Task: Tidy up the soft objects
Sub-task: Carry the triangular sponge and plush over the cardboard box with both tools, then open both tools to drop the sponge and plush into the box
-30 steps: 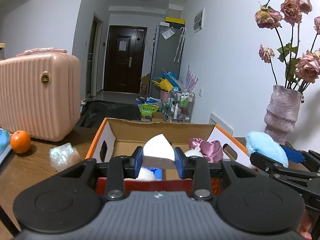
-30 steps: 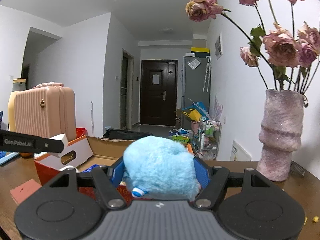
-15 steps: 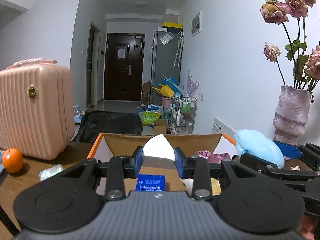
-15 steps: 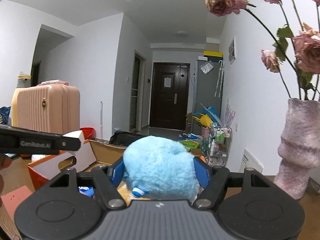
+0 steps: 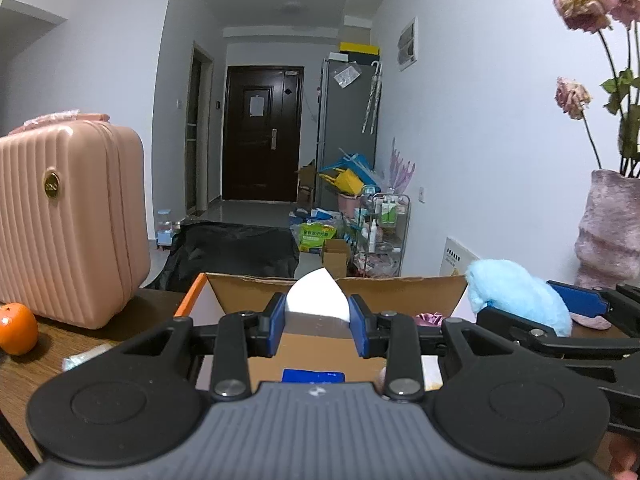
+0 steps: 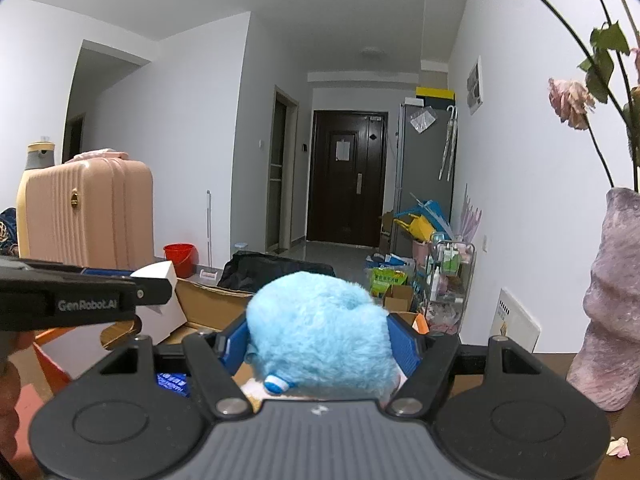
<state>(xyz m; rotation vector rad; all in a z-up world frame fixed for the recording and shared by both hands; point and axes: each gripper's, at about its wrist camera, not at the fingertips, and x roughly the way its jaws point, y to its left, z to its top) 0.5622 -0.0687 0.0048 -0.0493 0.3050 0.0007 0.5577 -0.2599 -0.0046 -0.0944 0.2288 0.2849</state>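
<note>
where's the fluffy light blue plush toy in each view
Left wrist view: the fluffy light blue plush toy sits at right, clamped in the right gripper, beside the open cardboard box.
Right wrist view: bottom centre, between the blue pads.
Shared landmark: the dark brown door.

Pale blue plush toy (image 6: pixel 320 328) and white sponge (image 5: pixel 316 300) above an orange-edged cardboard box (image 5: pixel 192 300).
Ribbed pink suitcase (image 5: pixel 68 224), an orange (image 5: pixel 16 328), mottled mauve vase (image 5: pixel 608 232).

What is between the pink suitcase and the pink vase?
The cardboard box sits between the suitcase and the vase, seen from the left wrist.
</note>
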